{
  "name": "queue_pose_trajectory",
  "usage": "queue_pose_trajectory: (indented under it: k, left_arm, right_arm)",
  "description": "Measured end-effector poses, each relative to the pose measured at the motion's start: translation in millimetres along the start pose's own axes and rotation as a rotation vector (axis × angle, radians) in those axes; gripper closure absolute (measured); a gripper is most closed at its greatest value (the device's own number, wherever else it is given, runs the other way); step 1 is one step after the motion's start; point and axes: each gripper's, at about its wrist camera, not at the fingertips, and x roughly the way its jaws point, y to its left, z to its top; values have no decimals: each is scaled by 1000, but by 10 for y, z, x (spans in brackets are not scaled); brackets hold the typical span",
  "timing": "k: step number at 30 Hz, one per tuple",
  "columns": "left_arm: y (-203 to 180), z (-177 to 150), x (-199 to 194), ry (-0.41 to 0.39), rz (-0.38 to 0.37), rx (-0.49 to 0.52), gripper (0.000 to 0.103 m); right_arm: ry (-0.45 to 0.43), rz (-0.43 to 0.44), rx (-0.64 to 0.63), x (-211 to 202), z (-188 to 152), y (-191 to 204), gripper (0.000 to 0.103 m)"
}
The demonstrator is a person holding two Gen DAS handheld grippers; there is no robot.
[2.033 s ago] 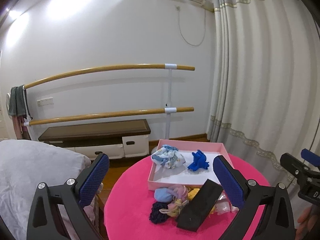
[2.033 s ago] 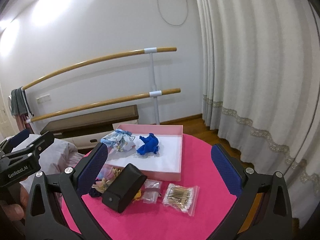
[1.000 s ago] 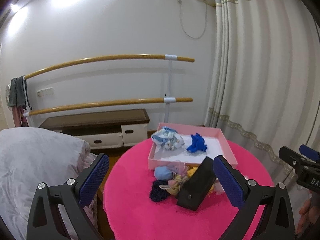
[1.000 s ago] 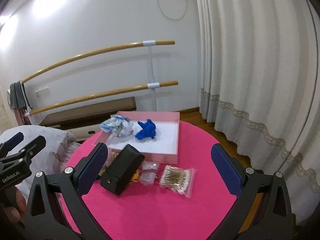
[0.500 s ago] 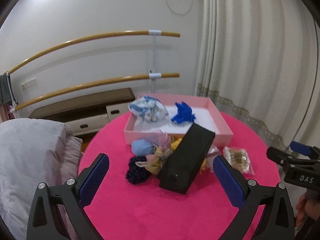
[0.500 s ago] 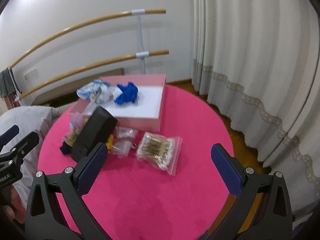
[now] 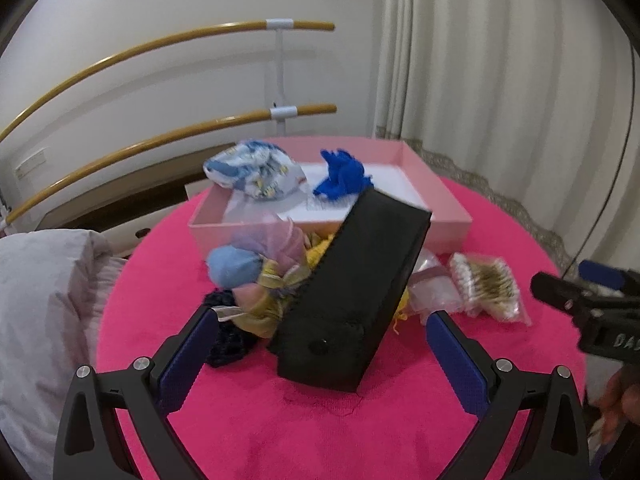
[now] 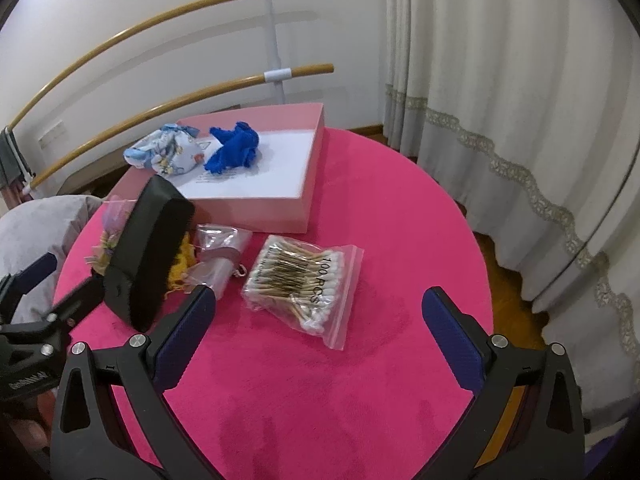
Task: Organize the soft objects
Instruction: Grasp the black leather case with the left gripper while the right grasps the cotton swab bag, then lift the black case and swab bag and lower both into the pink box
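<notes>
A shallow pink box [image 7: 448, 208] [image 8: 256, 208] lies at the back of the round pink table and holds a patterned white-blue cloth [image 7: 256, 174] [image 8: 166, 152] and a bright blue cloth [image 7: 344, 176] [image 8: 236, 146]. In front of the box sits a heap of soft scrunchies [image 7: 256, 276] [image 8: 106, 240] in light blue, pink, yellow and navy. A black case [image 7: 352, 296] [image 8: 148, 252] leans on the heap. My left gripper [image 7: 320, 364] is open, low over the table just short of the case. My right gripper [image 8: 316, 340] is open beside a bag of cotton swabs [image 8: 304, 280].
A small clear plastic bag [image 8: 218, 256] lies between the case and the swab bag [image 7: 486, 284]. Grey bedding [image 7: 40, 300] borders the table on the left, curtains [image 8: 500, 100] hang on the right, and two wooden wall bars [image 7: 160, 92] run behind.
Both grippers have come forward and tilted down toward the table, so the case, the heap and the swab bag now appear much closer. Both stay open; nothing was picked up.
</notes>
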Motion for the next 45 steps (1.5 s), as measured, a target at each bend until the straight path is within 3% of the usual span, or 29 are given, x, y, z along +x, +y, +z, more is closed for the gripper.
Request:
queue_pose_trajectory:
  k: [10,15,24,28,31,35,45]
  left_arm:
    - [-24,56,705,88,31,51,0]
    - [9,93,876,95,-11,46,2]
    - [165,127,925,94,-31,14,37]
    - [258,96,888,91,-34,-12,40]
    - [265,51,843,77,-13,-15,36]
    - [260,27,837,80,-29,-30,47]
    - [281,-210,542,58,-4,-31,62]
  right_arm:
    - [53,24,18,336,22,-62,0]
    - [73,31,24,498,43,-66,0]
    - [100,48,14,771,87,29,0]
    - [124,38,4,917,31,74,13]
    - [109,19,-19,892,-4,106,17]
    - [96,26,-13,847,-7,86,35]
    - [99,54,16,723,-98,-16,39]
